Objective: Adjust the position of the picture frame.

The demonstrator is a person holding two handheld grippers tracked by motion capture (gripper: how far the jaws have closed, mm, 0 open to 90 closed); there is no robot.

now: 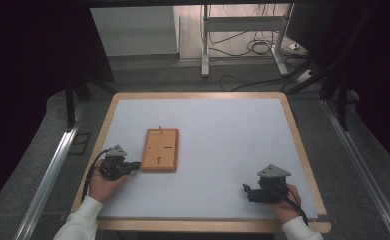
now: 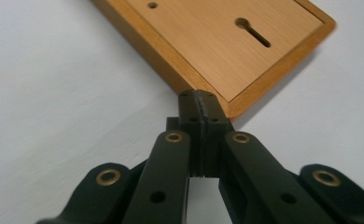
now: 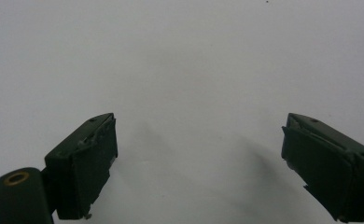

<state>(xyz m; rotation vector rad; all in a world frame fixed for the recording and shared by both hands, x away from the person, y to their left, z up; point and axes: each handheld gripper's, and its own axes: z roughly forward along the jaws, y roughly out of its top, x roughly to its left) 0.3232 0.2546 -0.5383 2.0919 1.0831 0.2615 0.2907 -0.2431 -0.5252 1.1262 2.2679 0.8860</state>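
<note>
Lying flat on the white mat (image 1: 223, 150), the wooden board (image 1: 160, 149) sits left of the mat's middle, its long sides running away from the person. Its face is pale wood inside a raised, darker rim, with a keyhole slot (image 2: 254, 32) and a small round hole (image 2: 152, 5) cut in it; in the high view a thin peg stands at its far edge.

The left gripper (image 1: 133, 166) lies just beside the board's near left corner, its tips at that corner. In the left gripper view its jaws are pressed flat together with nothing between them, and their closed tip (image 2: 199, 100) meets the rim (image 2: 171, 70) at the corner of the board; whether it actually touches the wood I cannot tell. The hand (image 1: 100, 186) holding it rests on the mat nearer the person than the board, with a white sleeve behind.

The right gripper (image 1: 249, 192) is well apart from the board, off to its right and nearer the person, close to the mat's near edge. Its jaws stand wide apart over bare mat (image 3: 194, 70), holding nothing.

The mat covers a wooden table (image 1: 198, 95), whose rim frames the board's surroundings.
</note>
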